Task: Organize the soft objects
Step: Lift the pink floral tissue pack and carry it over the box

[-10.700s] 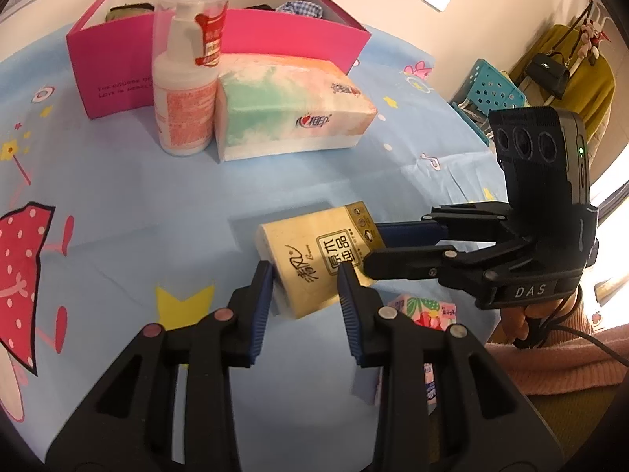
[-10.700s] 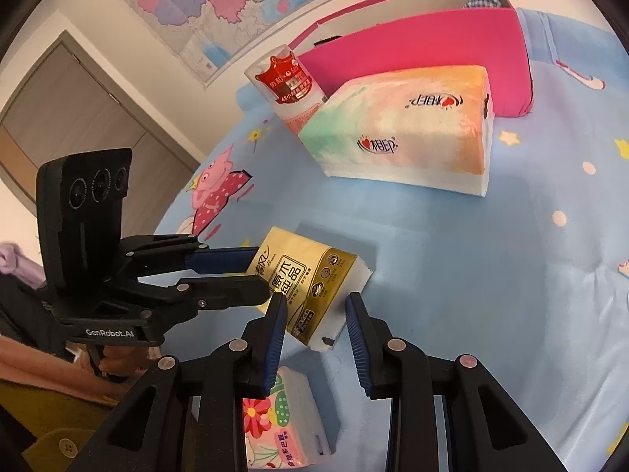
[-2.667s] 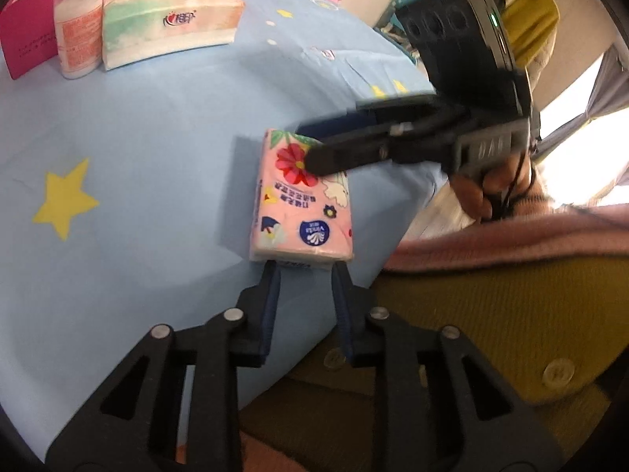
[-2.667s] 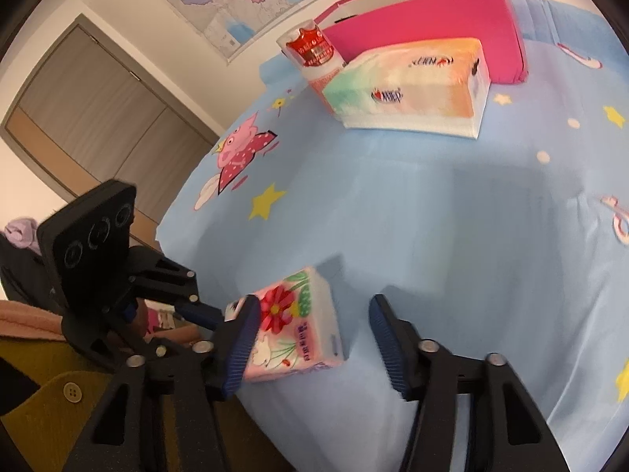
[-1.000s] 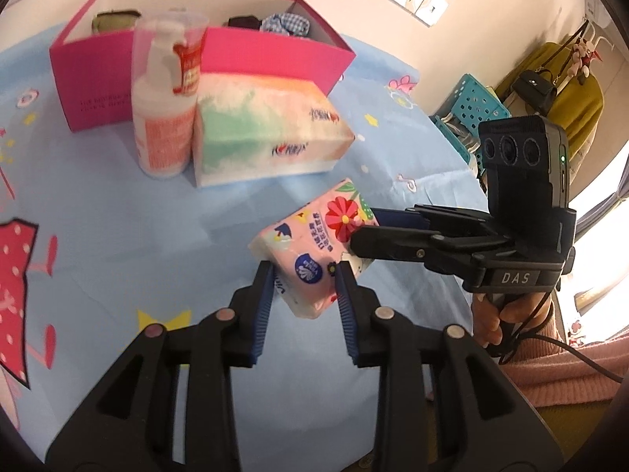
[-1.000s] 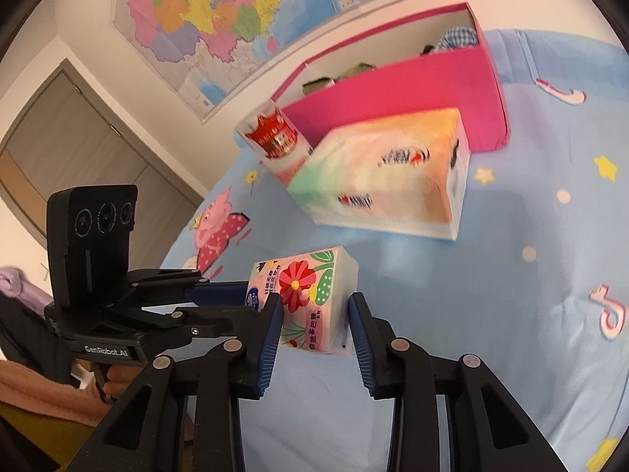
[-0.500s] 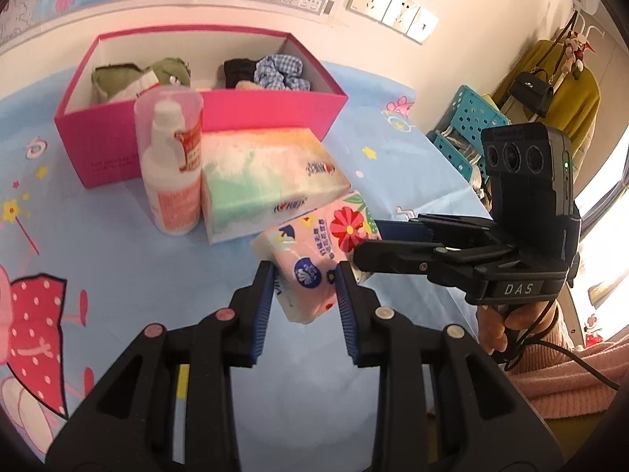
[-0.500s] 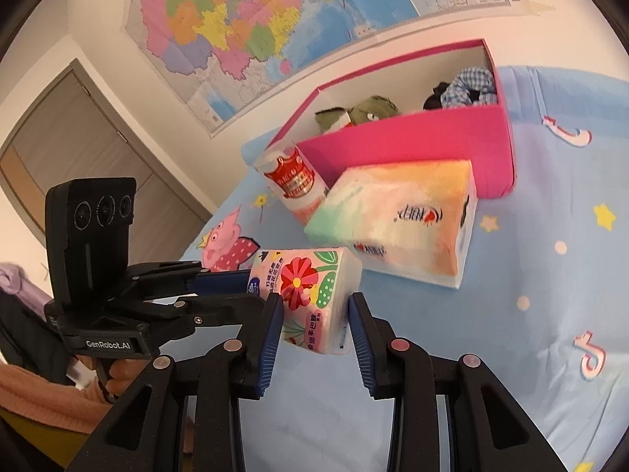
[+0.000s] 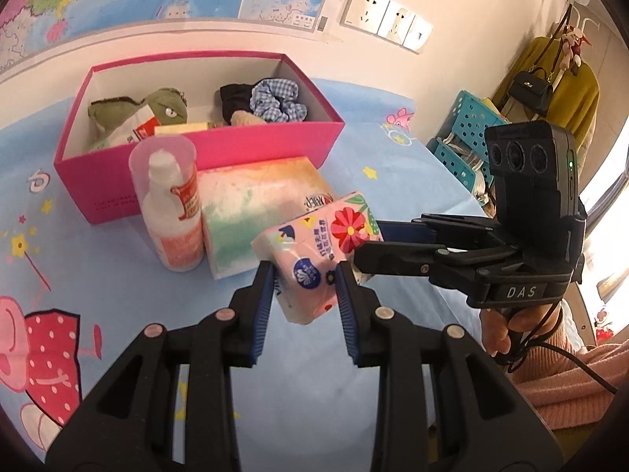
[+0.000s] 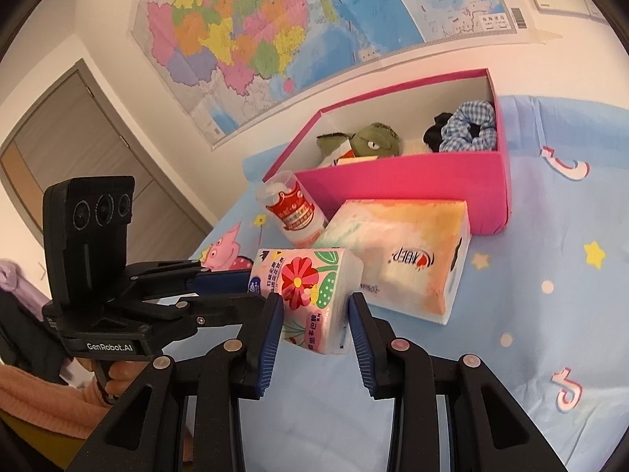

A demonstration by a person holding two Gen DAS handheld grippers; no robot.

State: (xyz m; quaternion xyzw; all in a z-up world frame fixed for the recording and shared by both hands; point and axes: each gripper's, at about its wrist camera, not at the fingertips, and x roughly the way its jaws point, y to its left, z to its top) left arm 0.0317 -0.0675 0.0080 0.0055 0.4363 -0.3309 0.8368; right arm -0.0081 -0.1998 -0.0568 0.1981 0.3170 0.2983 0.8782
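Observation:
A pink flowered tissue pack [image 9: 314, 251] [image 10: 310, 295] hangs in the air above the blue tablecloth, held from both ends. My left gripper [image 9: 302, 275] is shut on its near end. My right gripper [image 10: 316, 306] is shut on the other end and shows in the left wrist view as a black tool [image 9: 393, 244] reaching in from the right. Behind the pack lies a large pastel tissue pack [image 9: 255, 204] [image 10: 401, 251]. Further back stands an open pink box [image 9: 243, 145] [image 10: 412, 185] holding a green plush toy [image 9: 157, 106], a blue checked scrunchie [image 9: 275, 102] and other soft things.
A white lotion bottle [image 9: 173, 212] [image 10: 291, 212] with a clear cap stands left of the large tissue pack. The table's blue cartoon cloth [image 9: 78, 259] [image 10: 550, 314] spreads around. Teal baskets [image 9: 464, 137] stand beyond the table's right edge. A wall with a map is behind the box.
Both grippers have lifted the flowered pack higher and carried it toward the pink box; the box's inside now shows more fully. Both grips stay the same.

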